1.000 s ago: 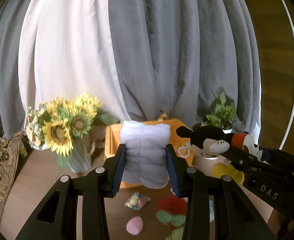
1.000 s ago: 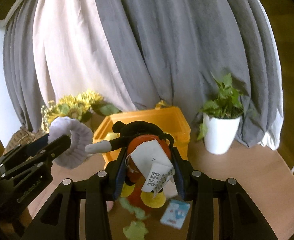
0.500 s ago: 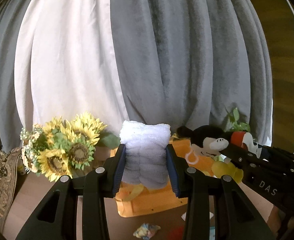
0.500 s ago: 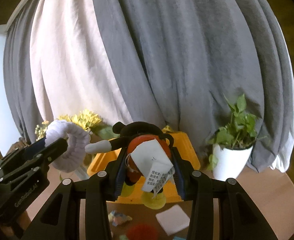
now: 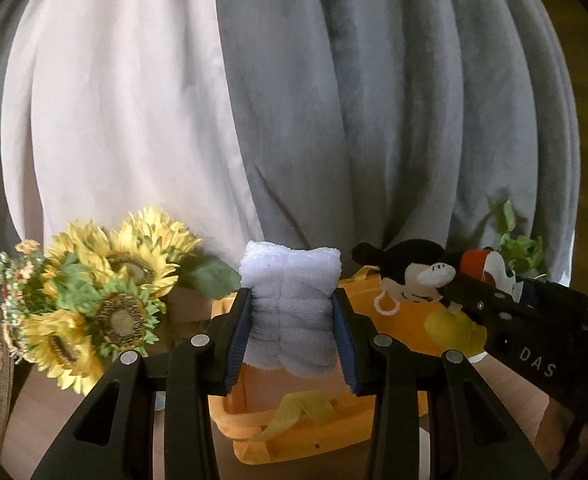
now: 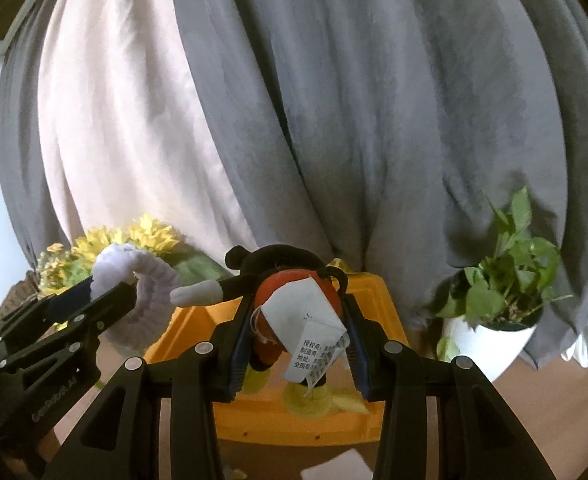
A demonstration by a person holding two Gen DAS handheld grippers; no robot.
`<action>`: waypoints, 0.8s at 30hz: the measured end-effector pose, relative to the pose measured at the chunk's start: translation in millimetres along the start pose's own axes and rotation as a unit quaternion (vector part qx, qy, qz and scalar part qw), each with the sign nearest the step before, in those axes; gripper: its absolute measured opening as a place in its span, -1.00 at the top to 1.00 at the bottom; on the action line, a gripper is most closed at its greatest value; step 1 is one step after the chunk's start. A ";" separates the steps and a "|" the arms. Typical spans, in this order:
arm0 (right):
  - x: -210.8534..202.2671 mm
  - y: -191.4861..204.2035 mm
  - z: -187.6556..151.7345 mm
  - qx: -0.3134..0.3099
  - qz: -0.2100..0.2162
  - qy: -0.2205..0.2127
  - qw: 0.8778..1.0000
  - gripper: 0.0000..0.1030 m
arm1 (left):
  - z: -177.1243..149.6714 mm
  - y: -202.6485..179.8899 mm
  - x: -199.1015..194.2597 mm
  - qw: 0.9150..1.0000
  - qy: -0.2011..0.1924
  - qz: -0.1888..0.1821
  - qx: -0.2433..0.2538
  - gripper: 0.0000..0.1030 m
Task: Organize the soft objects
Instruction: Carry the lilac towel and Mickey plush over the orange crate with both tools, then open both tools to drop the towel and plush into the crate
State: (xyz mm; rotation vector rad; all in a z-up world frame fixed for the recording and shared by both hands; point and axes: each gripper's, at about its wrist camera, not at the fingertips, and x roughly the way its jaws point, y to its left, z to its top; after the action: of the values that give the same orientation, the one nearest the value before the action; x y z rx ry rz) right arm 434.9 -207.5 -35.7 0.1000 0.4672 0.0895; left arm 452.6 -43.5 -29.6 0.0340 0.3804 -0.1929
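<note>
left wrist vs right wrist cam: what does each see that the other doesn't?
Left wrist only: the plush mouse's face, and the full width of the white towel clamped in the left gripper.

Right wrist only: the paper tag on the plush in the right gripper, the white plant pot, and a white square on the table.

Both: the yellow bin, sunflowers, grey and white curtains, and the other gripper with its load.

Left gripper (image 5: 292, 334): jaws clamped on a fluffy white bundle, pointing slightly downward.
Right gripper (image 6: 297, 340): jaws clamped on a plush mouse toy, tilted slightly downward.
Placement: side by side, close together.
</note>
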 end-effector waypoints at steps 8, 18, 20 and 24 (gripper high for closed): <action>56.3 -9.7 -0.9 0.000 0.009 0.023 1.000 0.17 | -9.2 6.9 53.7 0.999 0.035 0.005 -0.003 0.24; 113.4 -19.1 -17.8 -0.003 0.007 0.070 0.998 0.16 | -34.4 8.5 108.3 0.996 0.090 0.002 0.001 0.21; 119.7 -21.1 -20.5 -0.002 0.010 0.080 0.997 0.16 | -37.2 8.2 114.9 0.995 0.099 0.000 0.000 0.13; 132.3 -25.3 -25.4 0.009 0.007 0.100 0.995 0.02 | -37.3 6.5 117.5 0.995 0.099 0.004 0.003 -0.18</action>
State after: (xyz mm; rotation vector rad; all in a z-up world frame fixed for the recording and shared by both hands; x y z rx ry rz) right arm 542.5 -216.3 -120.0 0.1130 0.6684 0.1103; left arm 547.1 -55.8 -107.9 0.0605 0.5769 -0.1838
